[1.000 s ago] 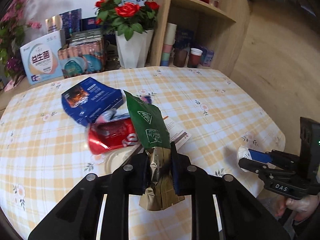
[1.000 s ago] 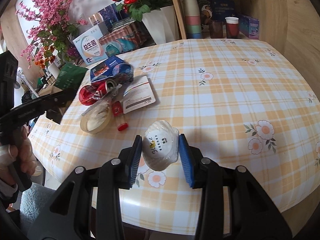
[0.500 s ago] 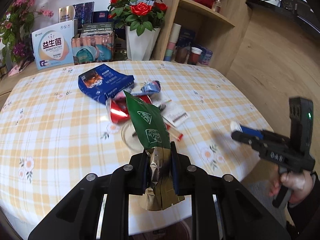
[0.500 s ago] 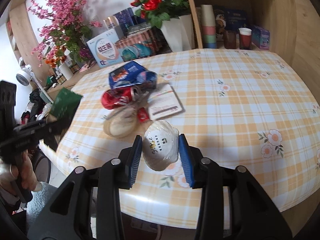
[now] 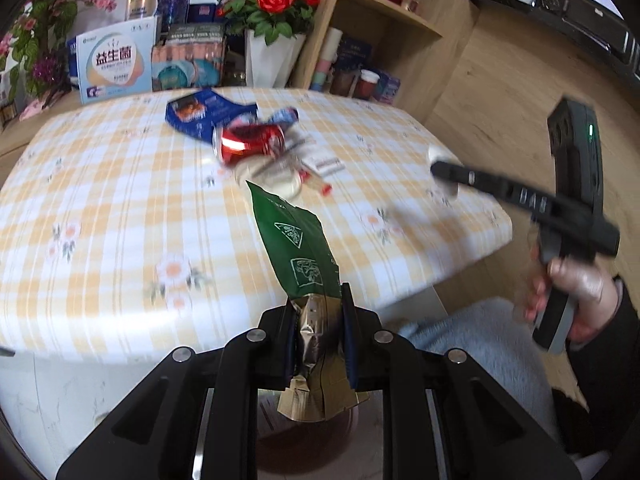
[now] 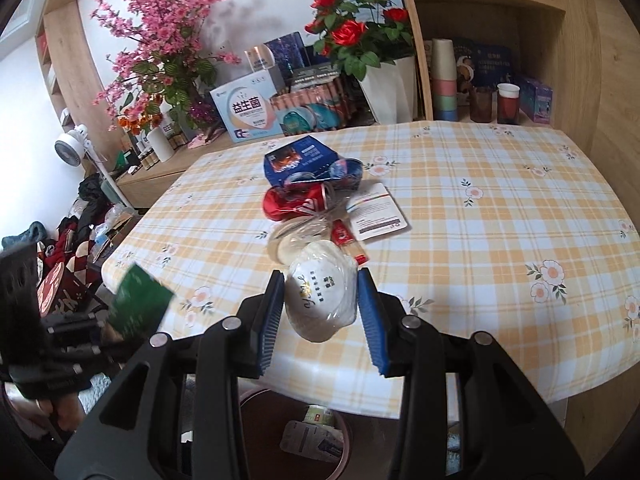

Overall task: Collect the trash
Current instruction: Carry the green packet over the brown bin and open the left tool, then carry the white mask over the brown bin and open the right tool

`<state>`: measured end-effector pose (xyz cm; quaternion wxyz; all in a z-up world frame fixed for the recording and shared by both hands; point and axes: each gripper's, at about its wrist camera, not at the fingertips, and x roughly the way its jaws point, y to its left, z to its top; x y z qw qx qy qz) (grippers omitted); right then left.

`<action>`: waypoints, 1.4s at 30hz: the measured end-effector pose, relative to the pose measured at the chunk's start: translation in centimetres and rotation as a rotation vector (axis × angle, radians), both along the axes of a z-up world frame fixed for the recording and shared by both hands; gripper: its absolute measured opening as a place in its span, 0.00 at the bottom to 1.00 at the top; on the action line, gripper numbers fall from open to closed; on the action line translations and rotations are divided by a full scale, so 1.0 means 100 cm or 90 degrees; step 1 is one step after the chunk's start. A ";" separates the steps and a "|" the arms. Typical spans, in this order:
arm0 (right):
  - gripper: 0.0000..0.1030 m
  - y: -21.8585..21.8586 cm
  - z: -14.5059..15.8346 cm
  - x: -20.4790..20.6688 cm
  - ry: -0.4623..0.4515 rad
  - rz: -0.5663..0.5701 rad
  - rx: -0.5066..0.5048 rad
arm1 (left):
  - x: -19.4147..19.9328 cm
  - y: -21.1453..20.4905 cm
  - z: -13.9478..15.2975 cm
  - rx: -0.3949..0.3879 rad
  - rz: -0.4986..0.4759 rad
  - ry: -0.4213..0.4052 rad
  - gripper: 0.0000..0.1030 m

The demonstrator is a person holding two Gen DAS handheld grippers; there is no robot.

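Note:
My left gripper (image 5: 316, 340) is shut on a green and gold foil bag (image 5: 296, 248), held off the near table edge above a dark red bin (image 5: 308, 440). My right gripper (image 6: 322, 308) is shut on a crumpled white cup (image 6: 320, 300), held over the table's front edge above the same bin (image 6: 312, 436), which holds some trash. On the table lie a crushed red can (image 6: 294, 202), a blue wrapper (image 6: 304, 158), a white card (image 6: 378, 212) and a clear plastic lid (image 6: 294, 240).
The checked tablecloth table (image 6: 500, 216) stands against shelves with a rose vase (image 6: 384, 80), boxes and stacked cups (image 6: 444, 80). Clutter lies on the floor at left (image 6: 72, 240). My right gripper also shows in the left wrist view (image 5: 436, 164).
Both grippers have pulled back from the table toward its front edge with their loads still held. The bin has come into view below them.

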<state>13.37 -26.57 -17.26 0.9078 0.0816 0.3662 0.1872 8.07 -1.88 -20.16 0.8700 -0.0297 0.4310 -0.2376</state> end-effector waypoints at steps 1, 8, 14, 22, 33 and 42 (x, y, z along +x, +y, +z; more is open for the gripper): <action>0.38 0.002 0.002 -0.004 -0.001 0.002 -0.001 | -0.005 0.000 -0.003 0.005 -0.003 0.004 0.18; 0.38 0.011 0.022 -0.032 -0.020 0.016 -0.010 | -0.037 -0.002 -0.014 0.011 -0.009 0.023 0.19; 0.38 0.009 0.032 -0.049 -0.034 0.012 -0.012 | -0.056 -0.021 -0.017 0.040 -0.051 0.025 0.19; 0.38 0.008 0.033 -0.060 -0.029 0.018 -0.014 | -0.063 -0.020 -0.015 0.063 -0.036 0.000 0.68; 0.38 0.027 0.021 -0.069 -0.006 0.062 -0.024 | -0.045 0.038 0.034 0.119 0.199 -0.107 0.94; 0.38 0.057 -0.006 -0.081 0.028 0.111 -0.055 | -0.045 0.075 0.039 0.087 0.281 -0.112 0.94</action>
